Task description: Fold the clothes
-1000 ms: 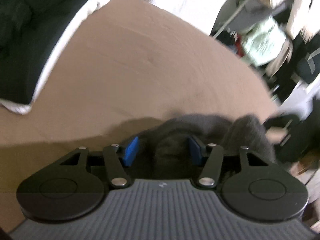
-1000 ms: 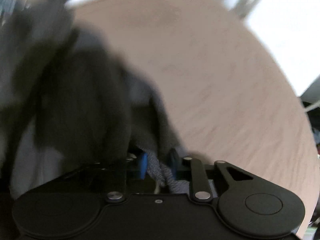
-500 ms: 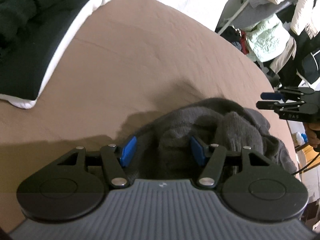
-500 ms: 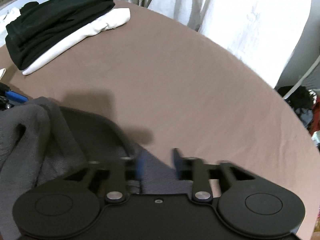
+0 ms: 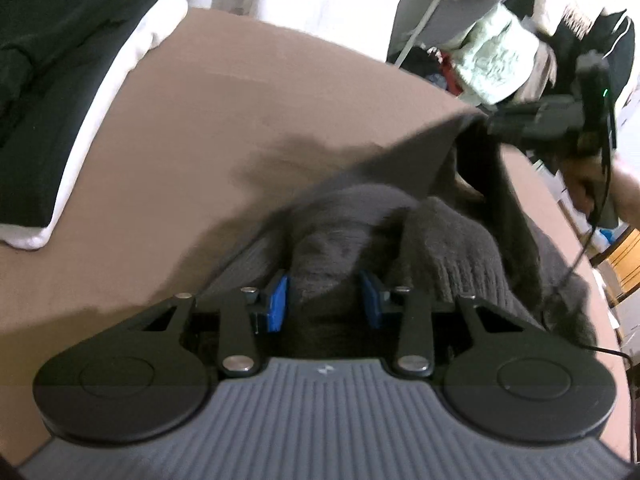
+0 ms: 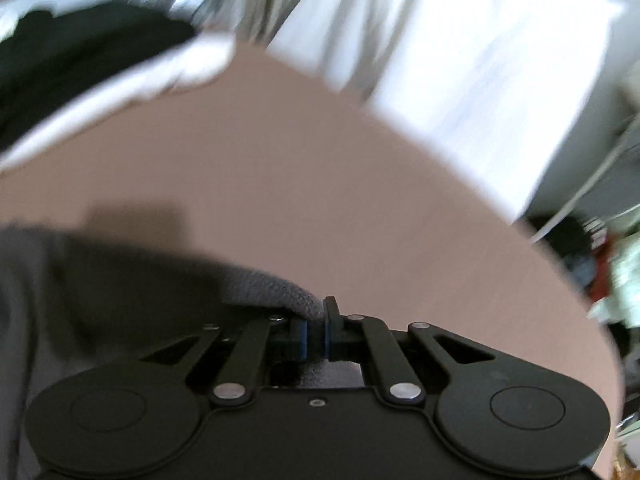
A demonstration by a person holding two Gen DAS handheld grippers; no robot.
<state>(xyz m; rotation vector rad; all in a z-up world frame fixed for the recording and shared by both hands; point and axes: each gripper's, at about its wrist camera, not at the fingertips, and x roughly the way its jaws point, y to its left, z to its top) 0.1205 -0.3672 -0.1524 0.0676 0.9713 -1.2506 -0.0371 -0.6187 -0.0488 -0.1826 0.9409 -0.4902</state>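
Note:
A dark grey knit sweater [image 5: 452, 248] lies bunched on the brown table [image 5: 240, 120]. My left gripper [image 5: 325, 300] is low over it, its blue pads [image 5: 278, 300] pressed against a thick fold of the knit. My right gripper [image 5: 496, 122] shows at the upper right of the left wrist view, lifting one sweater edge so the cloth stretches up from the heap. In the right wrist view, which is motion-blurred, that gripper [image 6: 316, 328] is shut on the ribbed grey edge [image 6: 272, 284], with the rest of the sweater hanging dark at the lower left.
A folded stack of black and white clothes [image 5: 60, 80] sits at the table's far left, also seen blurred as the stack [image 6: 80, 60]. White fabric [image 6: 440, 40] hangs behind the table. Loose clothes [image 5: 500, 52] pile up beyond the right edge. A hand [image 5: 628, 192] holds the right gripper.
My right gripper has closed on the sweater's edge and raised it up and away. My left gripper's pads have drawn closer together on the bunched knit.

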